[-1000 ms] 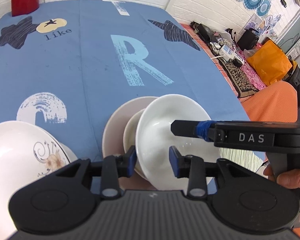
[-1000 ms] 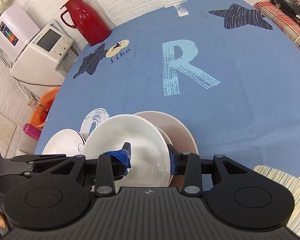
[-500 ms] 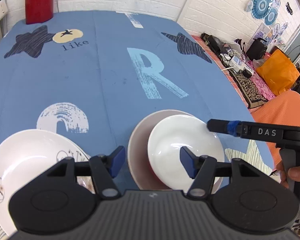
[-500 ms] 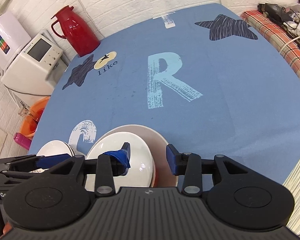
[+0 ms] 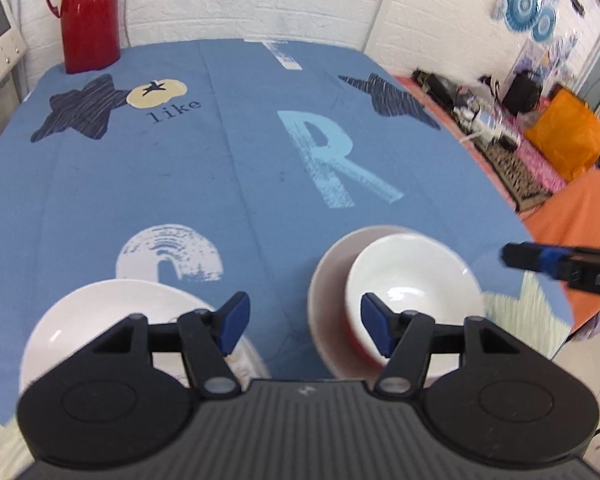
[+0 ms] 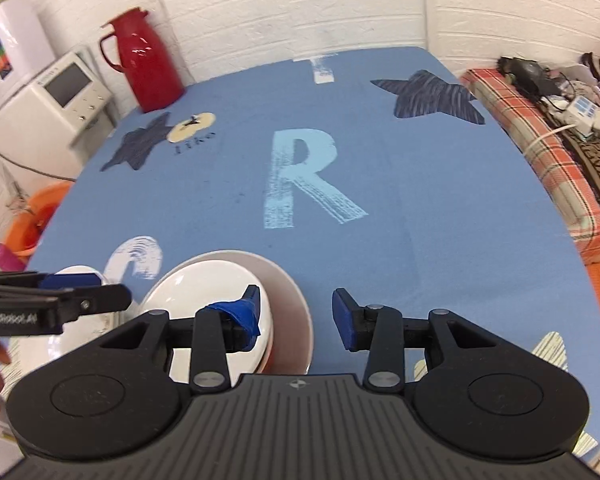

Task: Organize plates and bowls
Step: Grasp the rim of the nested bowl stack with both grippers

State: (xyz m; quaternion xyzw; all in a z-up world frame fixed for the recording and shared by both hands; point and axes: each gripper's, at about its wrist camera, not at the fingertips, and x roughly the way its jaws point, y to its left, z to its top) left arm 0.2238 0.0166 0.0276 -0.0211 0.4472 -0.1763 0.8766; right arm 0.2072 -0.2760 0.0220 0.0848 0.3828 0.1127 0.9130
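Observation:
A white bowl with a red outside (image 5: 414, 284) sits in a beige plate (image 5: 328, 276) near the table's front edge; both also show in the right wrist view, the bowl (image 6: 203, 292) in the plate (image 6: 287, 292). A white flowered plate (image 5: 111, 320) lies to the left, and shows in the right wrist view (image 6: 79, 332). My left gripper (image 5: 302, 326) is open and empty, above the cloth between the plates. My right gripper (image 6: 295, 316) is open and empty, above the beige plate's right rim.
A blue printed cloth (image 5: 239, 168) covers the table. A red thermos jug (image 5: 87, 12) stands at the far left corner. White appliances (image 6: 47, 100) stand off the table's left side. A cluttered bench (image 6: 560, 132) and an orange bag (image 5: 568, 132) are on the right.
The white bowl was held tilted by both grippers, then set down in the beige plate. Both grippers opened and drew back and apart.

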